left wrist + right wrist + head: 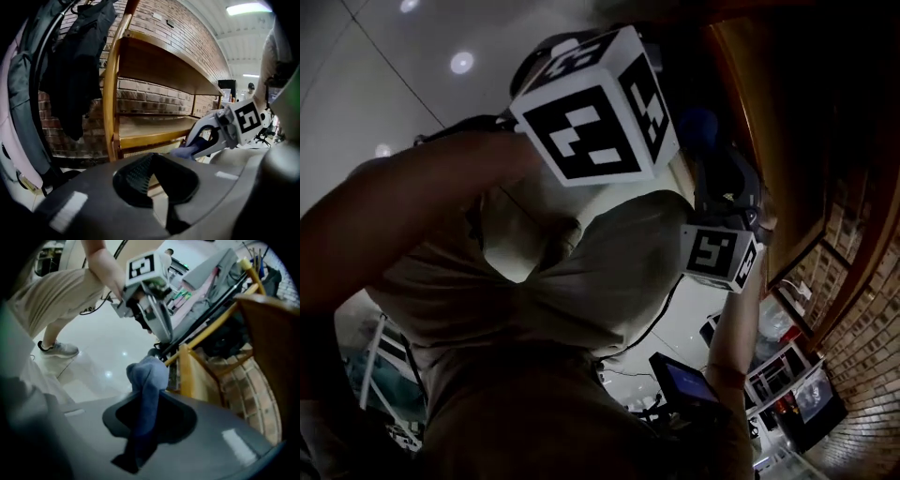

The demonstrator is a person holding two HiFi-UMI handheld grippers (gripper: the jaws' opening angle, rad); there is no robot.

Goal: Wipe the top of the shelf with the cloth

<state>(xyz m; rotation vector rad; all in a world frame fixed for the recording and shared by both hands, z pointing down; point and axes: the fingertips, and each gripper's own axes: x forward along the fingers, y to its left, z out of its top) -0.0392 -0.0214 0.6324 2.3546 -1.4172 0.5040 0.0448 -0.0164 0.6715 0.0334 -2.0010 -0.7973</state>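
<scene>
We're pinching the floppy blue cloth point(147, 376) in the right tongs point(145, 413) beside the open wooden shelf point(159, 63), probably readying it for the top, while holding the left tongs point(152, 180) shut, empty, out of the way.

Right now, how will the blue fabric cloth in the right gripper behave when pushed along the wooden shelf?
The blue fabric cloth sags in soft folds from the right gripper, so it is probably floppy and light. Pushed, it would likely bunch rather than slide flat.

Brick wall point(187, 28), glossy pale floor point(96, 359), ceiling light point(246, 8)
</scene>
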